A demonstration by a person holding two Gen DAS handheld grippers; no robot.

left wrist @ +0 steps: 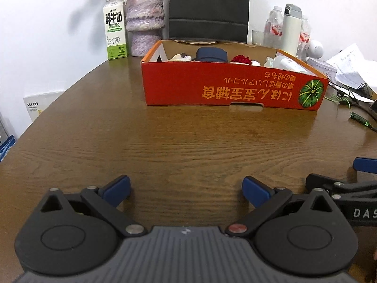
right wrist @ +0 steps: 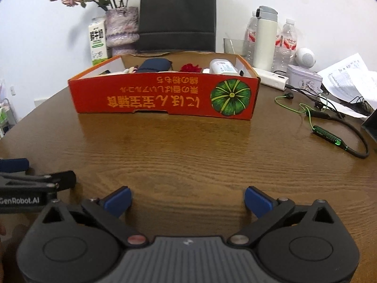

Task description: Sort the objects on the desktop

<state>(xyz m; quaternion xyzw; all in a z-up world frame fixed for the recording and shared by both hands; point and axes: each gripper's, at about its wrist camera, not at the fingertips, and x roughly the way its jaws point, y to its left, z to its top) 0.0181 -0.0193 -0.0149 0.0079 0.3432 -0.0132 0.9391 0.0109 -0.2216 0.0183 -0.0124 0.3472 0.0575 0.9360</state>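
The orange cardboard box [right wrist: 162,94] stands well ahead of both pairs of fingers, and its near wall hides most of its contents. Only tops show over the rim: one dark blue pouch [right wrist: 154,65], one red flower [right wrist: 190,67], one white bottle lying on its side [right wrist: 222,67], and some pale items at the left end too hidden to name. Its printed lettering reads upside down.

The left gripper [left wrist: 186,189] is spread wide, nothing between its two blue pads, only bare wooden table [left wrist: 165,146] ahead of them. The right gripper [right wrist: 187,199] is likewise released and empty. Each intrudes, cut off, at the edge of the other's view.

Beyond the box, left of the fingers, stand one milk carton [left wrist: 115,28] and one mauve vase [left wrist: 144,22] whose flowers are cropped by the frame. Behind it is one dark bag [right wrist: 177,15]. Right of the fingers: one white thermos [right wrist: 265,41], two or three clear water bottles partly screened by it, one tin [right wrist: 304,79], loose papers running off-frame, and one green-and-black earphone cable [right wrist: 329,139].
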